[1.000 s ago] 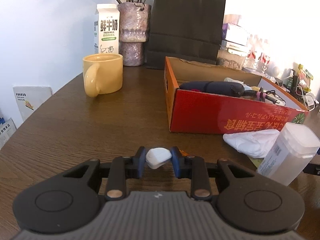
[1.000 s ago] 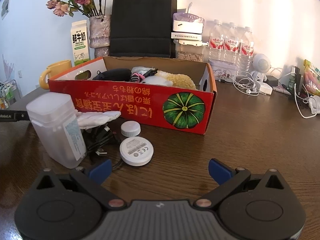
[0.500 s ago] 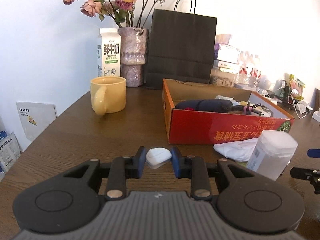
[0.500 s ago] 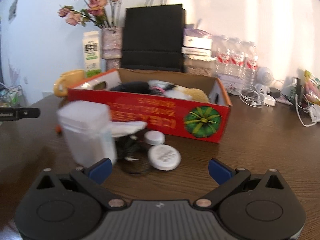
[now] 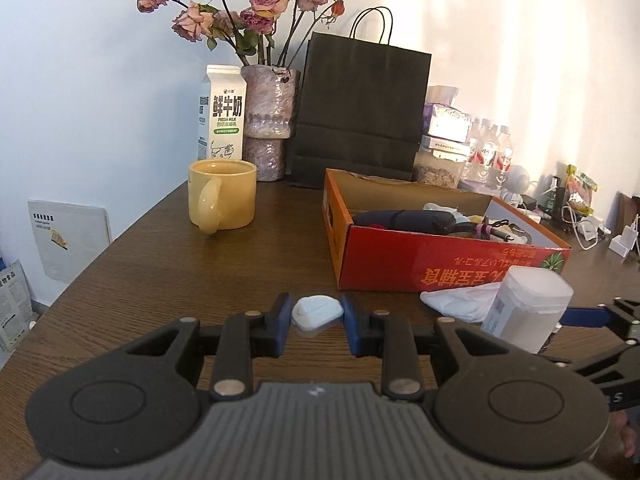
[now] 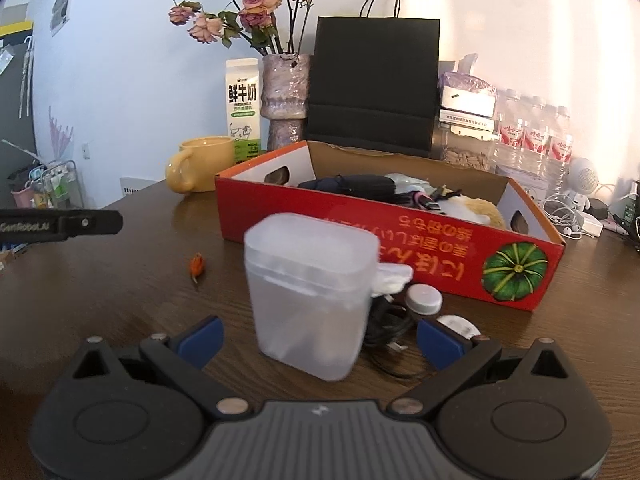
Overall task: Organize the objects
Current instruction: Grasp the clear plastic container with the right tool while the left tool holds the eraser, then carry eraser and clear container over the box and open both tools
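Now my left gripper (image 5: 318,322) is clamped on a small white piece (image 5: 317,313), while my right gripper (image 6: 319,338), its jaws wide apart, faces the frosted tub (image 6: 310,296) standing before the box (image 6: 400,236); it looks light, stiff and slick, so I'd pinch its 2 flat sides mid-height.

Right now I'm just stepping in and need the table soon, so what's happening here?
A person is tidying the table with hand-held tongs. The left tongs are shut on a small white piece, held above the table. The right tongs are open, with a clear container standing between their tips, not gripped. Behind it sits the red box, already partly filled.
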`<state>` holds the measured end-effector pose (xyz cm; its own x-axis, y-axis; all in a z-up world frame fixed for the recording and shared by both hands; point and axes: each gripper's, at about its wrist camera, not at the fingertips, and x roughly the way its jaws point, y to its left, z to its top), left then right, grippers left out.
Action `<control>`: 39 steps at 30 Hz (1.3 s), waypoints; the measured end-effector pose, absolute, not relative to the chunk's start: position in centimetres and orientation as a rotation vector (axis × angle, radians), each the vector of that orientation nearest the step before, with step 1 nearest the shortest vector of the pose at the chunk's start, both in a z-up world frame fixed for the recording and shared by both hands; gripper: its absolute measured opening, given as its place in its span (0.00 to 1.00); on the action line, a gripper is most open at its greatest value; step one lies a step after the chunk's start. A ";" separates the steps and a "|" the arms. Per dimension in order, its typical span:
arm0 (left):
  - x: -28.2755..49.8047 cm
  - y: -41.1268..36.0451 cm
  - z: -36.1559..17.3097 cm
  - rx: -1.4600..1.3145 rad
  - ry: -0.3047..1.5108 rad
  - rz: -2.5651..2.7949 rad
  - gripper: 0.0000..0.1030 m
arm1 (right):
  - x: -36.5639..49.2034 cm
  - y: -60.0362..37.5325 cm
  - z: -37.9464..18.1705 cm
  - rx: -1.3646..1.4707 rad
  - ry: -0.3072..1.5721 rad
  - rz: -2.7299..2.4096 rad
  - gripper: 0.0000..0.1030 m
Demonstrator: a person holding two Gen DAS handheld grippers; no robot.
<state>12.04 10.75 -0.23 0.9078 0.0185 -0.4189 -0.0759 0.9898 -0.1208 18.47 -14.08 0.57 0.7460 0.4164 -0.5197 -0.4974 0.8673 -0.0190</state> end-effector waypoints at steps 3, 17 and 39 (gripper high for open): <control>11.9 10.8 -0.2 -0.142 0.427 0.040 0.27 | 18.7 -13.3 0.4 -0.162 0.538 0.511 1.00; 11.7 11.3 -0.6 -0.157 0.436 0.036 0.27 | 20.6 -11.5 0.2 -0.131 0.548 0.433 0.84; 12.8 8.2 1.7 -0.116 0.402 -0.006 0.27 | 19.6 -14.8 3.3 -0.051 0.456 0.522 0.64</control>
